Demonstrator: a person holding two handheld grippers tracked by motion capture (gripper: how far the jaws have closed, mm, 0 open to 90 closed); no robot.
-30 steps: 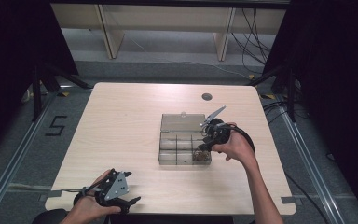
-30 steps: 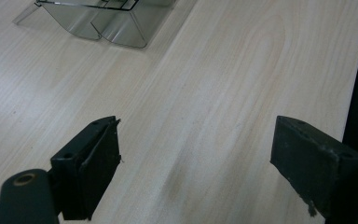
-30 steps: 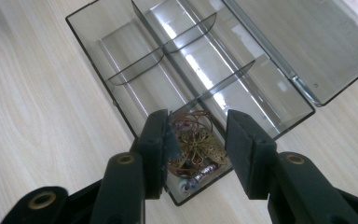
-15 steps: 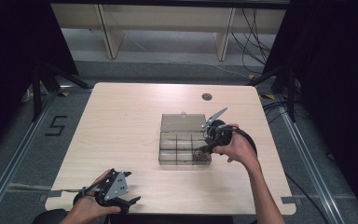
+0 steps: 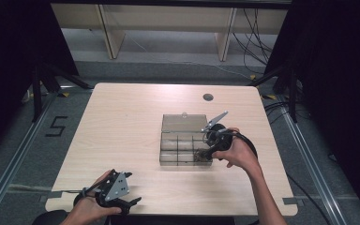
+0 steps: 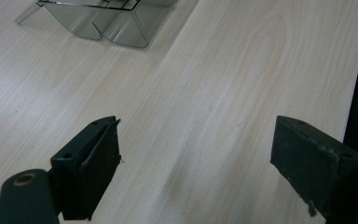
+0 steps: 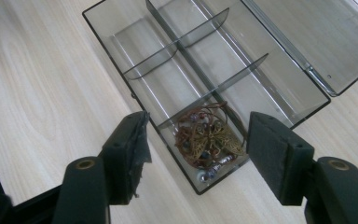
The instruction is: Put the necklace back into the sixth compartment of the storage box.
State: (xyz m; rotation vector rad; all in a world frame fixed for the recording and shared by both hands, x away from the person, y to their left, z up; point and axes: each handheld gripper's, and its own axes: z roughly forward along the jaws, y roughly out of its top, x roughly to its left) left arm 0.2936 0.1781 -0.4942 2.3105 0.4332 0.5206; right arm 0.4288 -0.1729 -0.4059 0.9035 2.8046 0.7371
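A clear smoky plastic organizer box [image 5: 186, 149] with dividers lies open at the table's middle right, its lid [image 5: 183, 123] folded back flat. In its near right compartment sits a tangle of brown cord, beads and a brass butterfly charm [image 7: 210, 138]. My right gripper [image 7: 198, 156] hovers open just above that compartment, jaws straddling the jewellery without touching it; the high view places it at the box's right end [image 5: 206, 152]. My left gripper [image 5: 129, 205] rests open at the table's near left edge, nothing between its jaws [image 6: 196, 163]. A corner of the box [image 6: 107, 21] is visible far ahead of it.
The light wood table [image 5: 122, 122] has a round cable hole [image 5: 208, 97] at the back right. A black cable loops behind the right hand [image 5: 248, 140]. Wooden shelving legs and floor cables lie beyond the far edge.
The right gripper has shifted slightly over the box's right end; the left gripper and box stay still.
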